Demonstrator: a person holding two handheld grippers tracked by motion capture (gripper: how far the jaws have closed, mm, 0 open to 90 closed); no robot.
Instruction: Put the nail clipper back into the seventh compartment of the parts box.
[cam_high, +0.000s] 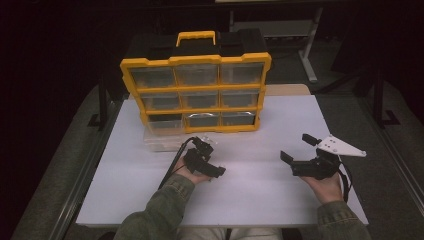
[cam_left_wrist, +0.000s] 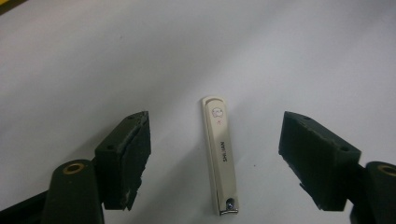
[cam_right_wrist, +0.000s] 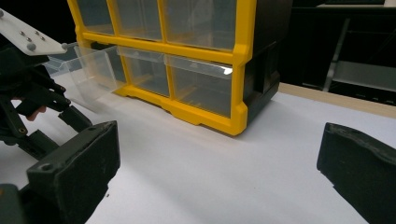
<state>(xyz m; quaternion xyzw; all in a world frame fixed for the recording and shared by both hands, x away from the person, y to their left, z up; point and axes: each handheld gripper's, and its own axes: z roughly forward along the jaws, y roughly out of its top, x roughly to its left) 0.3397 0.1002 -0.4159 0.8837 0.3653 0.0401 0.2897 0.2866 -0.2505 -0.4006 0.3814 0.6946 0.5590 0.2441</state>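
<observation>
High view: at centre, the left gripper (cam_high: 209, 156) points down just below a pulled-out clear plastic drawer (cam_high: 162, 136) of the yellow-framed drawer cabinet (cam_high: 196, 92); the right gripper (cam_high: 299, 148), centre-right, gapes empty.

Left gripper view: a slim cream nail clipper (cam_left_wrist: 221, 161) lies lower centre on the white table (cam_left_wrist: 140, 60), between parted jaws, untouched.

Right gripper view: wide jaws, nothing between them, cabinet upper left.

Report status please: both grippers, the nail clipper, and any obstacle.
Left gripper open, straddling nail clipper, pads not touching. Right gripper open, empty. Clipper flat on white table; nothing in the way.
</observation>
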